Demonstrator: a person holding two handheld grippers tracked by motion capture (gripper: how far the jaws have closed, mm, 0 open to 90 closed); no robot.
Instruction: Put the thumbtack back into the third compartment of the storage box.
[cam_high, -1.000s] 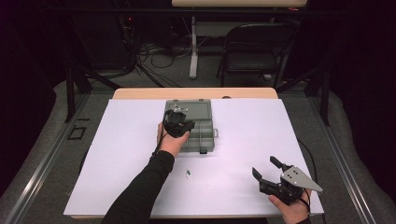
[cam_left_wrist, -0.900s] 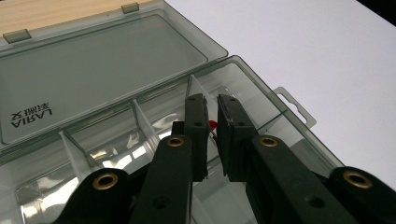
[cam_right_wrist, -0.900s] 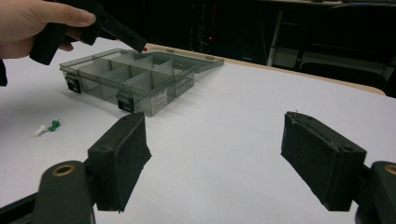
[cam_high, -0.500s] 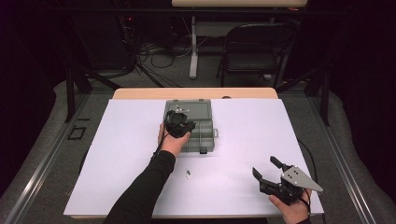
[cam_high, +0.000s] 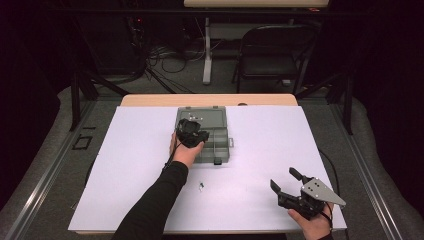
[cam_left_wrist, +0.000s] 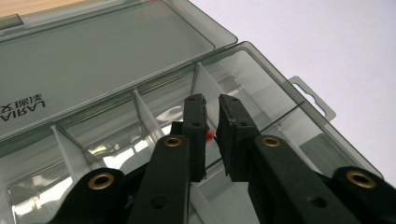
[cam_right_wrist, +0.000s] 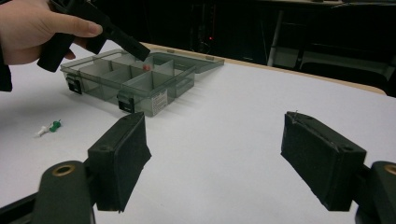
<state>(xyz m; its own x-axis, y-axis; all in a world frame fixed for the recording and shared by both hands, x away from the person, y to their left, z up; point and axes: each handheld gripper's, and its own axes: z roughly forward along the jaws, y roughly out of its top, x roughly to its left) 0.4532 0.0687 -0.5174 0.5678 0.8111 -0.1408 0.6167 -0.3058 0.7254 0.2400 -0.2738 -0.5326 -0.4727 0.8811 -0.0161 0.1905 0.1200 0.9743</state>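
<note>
The left gripper (cam_left_wrist: 212, 135), low in the centre of its own view, hangs over the open smoky-grey clear plastic compartment box (cam_high: 220, 125). Its jaws have just been opening a crack, and a small red pushpin (cam_left_wrist: 211, 136) sits in the slit between them, above a middle compartment. I judge the pin is being let go (loosely held, if at all): part the jaws fully before lifting away. At the high view's lower right, the right gripper (cam_high: 286, 180) gapes wide, empty.
</note>
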